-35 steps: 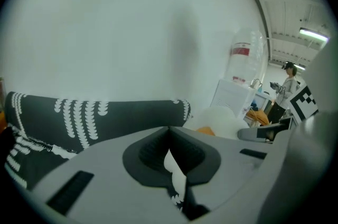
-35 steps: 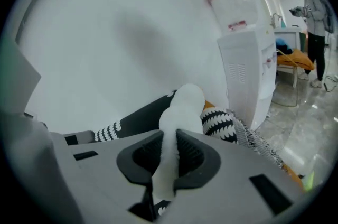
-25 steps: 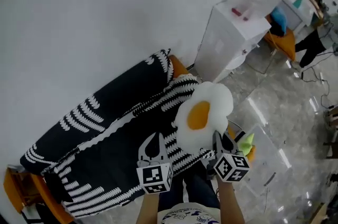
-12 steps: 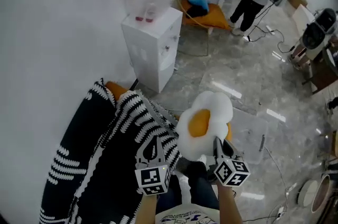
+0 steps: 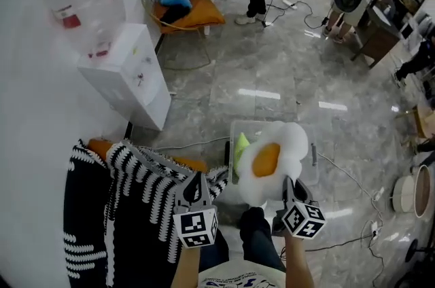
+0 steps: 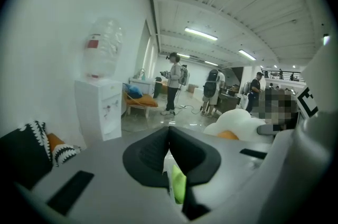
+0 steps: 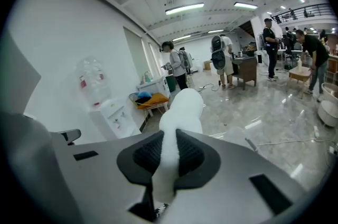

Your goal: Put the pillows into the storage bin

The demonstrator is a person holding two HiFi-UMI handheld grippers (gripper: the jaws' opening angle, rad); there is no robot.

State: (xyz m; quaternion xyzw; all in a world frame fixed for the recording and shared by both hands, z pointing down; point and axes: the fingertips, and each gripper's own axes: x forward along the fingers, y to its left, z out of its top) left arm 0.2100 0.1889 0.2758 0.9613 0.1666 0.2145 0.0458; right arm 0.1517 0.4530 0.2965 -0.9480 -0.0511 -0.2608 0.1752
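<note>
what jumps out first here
A fried-egg pillow, pinched in the right gripper, hangs over a clear bin on the floor. A green pillow already lies in the bin; a black-and-white throw fills the lower left.

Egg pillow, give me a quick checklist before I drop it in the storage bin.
1. Grip: right hand-held gripper shut on the egg pillow: ok.
2. Position: the pillow overlaps the storage bin in the head view: ok.
3. Room inside: green pillow sits at the bin's left side and the rest is hidden: cannot tell.
4. Left hand-held gripper shut, empty, beside the bin: ok.
</note>
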